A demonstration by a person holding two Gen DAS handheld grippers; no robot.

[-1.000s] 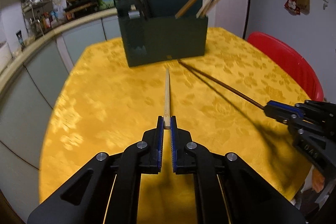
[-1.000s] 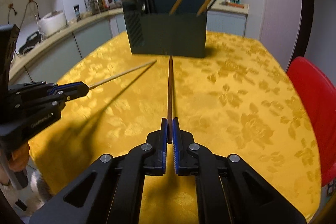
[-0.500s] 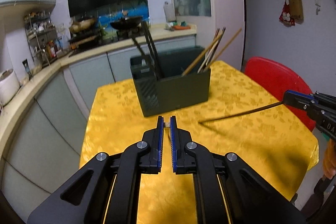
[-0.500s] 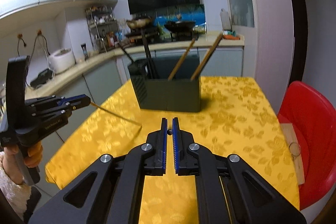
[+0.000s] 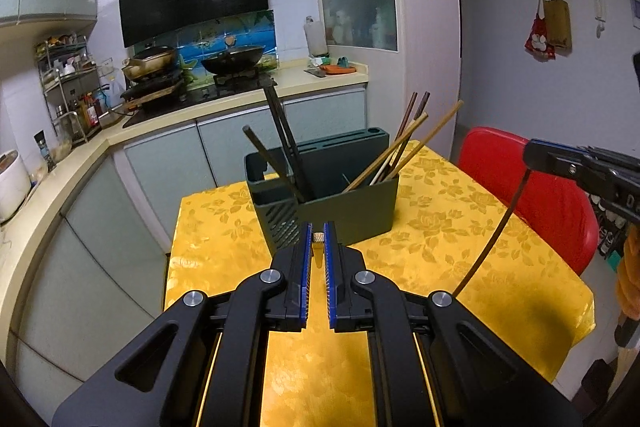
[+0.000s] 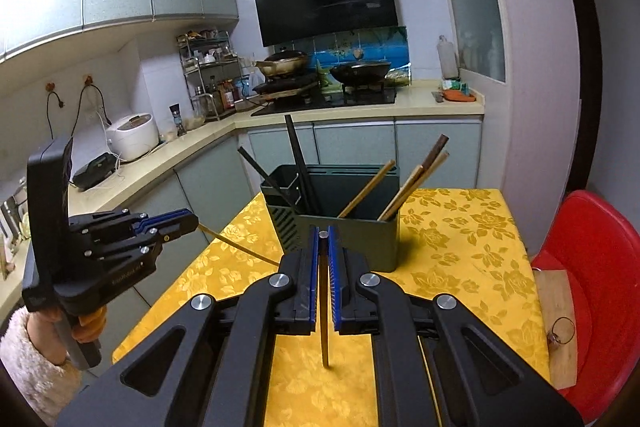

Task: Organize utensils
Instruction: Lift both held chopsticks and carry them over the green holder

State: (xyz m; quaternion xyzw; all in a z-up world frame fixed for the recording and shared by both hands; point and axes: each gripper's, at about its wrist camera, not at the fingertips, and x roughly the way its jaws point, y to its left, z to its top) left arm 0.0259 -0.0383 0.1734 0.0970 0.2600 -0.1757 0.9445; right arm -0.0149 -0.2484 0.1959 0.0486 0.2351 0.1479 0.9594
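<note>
Both chopsticks, flat on the surface (image 5: 208,227) a second ago, now lifted: left tongs (image 5: 318,247) gripped light chopstick (image 6: 240,247), right tongs (image 6: 323,251) dark chopstick (image 5: 496,227), probably bound for holder (image 5: 352,215).

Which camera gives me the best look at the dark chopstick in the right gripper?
The left wrist view: the dark chopstick shows side-on, hanging from the right gripper above the yellow table. The right wrist view shows it only end-on and foreshortened between its own fingers.
</note>
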